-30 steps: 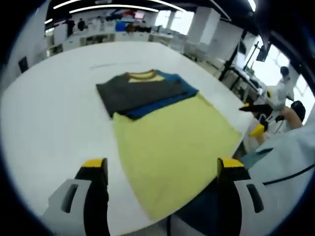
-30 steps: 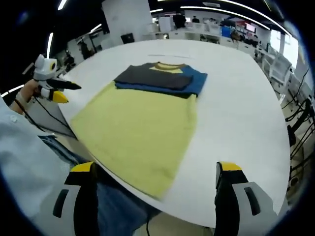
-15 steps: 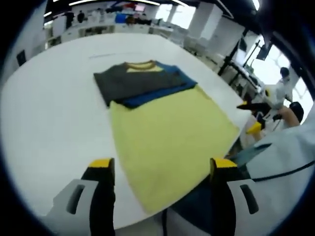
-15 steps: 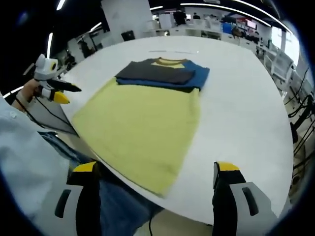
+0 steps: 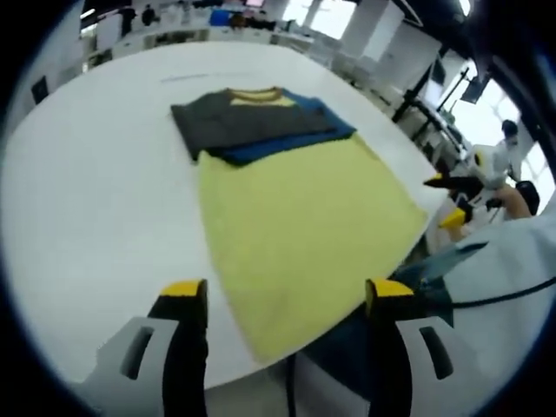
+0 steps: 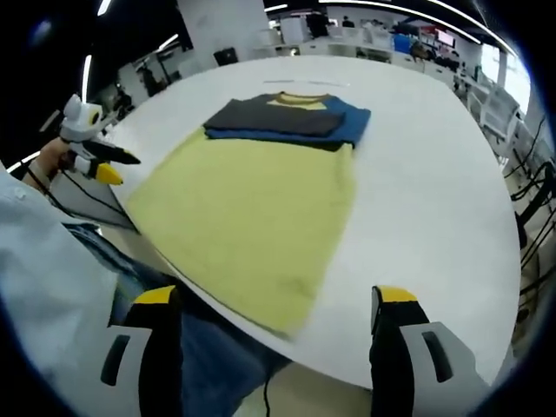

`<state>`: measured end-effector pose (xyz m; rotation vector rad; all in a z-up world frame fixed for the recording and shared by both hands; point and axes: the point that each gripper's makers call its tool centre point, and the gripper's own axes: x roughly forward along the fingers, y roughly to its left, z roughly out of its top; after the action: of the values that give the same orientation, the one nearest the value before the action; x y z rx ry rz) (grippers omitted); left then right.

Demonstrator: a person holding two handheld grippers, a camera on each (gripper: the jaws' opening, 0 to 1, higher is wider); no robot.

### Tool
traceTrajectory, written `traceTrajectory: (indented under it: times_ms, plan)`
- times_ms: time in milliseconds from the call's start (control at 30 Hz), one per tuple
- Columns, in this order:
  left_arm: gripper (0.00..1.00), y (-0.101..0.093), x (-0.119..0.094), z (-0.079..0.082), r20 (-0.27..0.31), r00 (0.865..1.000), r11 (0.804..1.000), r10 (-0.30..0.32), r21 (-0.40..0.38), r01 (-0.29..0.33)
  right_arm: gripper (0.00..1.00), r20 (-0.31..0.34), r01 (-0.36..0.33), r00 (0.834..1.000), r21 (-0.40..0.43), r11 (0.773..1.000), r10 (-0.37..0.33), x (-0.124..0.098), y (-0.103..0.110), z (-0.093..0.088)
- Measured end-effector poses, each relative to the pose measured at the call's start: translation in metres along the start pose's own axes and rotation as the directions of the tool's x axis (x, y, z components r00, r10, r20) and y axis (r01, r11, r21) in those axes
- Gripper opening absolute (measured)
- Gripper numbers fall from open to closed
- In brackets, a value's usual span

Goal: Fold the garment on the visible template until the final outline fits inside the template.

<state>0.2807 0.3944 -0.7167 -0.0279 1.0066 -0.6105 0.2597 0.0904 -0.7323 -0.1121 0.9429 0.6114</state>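
open office w/ desks (image 5: 200, 16), ceiling strip lights (image 6: 382, 9), bright windows (image 5: 334, 10).

A white table (image 5: 78, 174) (image 6: 434, 165) carries a garment (image 5: 295, 217) (image 6: 252, 208) lying flat, its yellow body reaching past the near edge at 6 o'clock, its dark grey and blue sleeves folded across the top toward 12 o'clock.

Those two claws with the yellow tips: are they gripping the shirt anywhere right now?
No. The left claw and right claw are both open, hanging above the yellow shirt near the table's edge, holding nothing.
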Motion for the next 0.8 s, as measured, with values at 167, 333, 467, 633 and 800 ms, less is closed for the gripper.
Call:
traceTrajectory:
  times_ms: [167,333,467,633,800]
  plan:
    - [0.66,-0.003,0.002,-0.008,-0.026,1.000,1.000,-0.011,-0.009,0.010,0.88,-0.009,-0.007,1.000,0.001,1.000,0.007,0.002,0.003,-0.005]
    - [0.63,-0.001,0.004,-0.018,-0.059,0.998,0.999,-0.004,-0.034,0.002,0.83,-0.018,-0.011,1.000,0.014,1.000,0.011,0.003,0.003,-0.010]
    - [0.61,0.003,0.005,-0.026,-0.080,0.997,0.999,0.004,-0.052,-0.009,0.74,-0.035,-0.030,0.999,0.028,0.999,0.031,0.003,0.006,-0.016]
    - [0.57,0.003,0.005,-0.032,-0.099,0.995,0.998,-0.001,-0.067,-0.006,0.71,-0.039,-0.034,0.999,0.030,0.999,0.035,0.004,0.007,-0.018]
    - [0.57,0.005,0.005,-0.036,-0.113,0.994,0.997,0.011,-0.069,-0.019,0.68,-0.041,-0.040,0.998,0.032,0.999,0.041,0.004,0.006,-0.021]
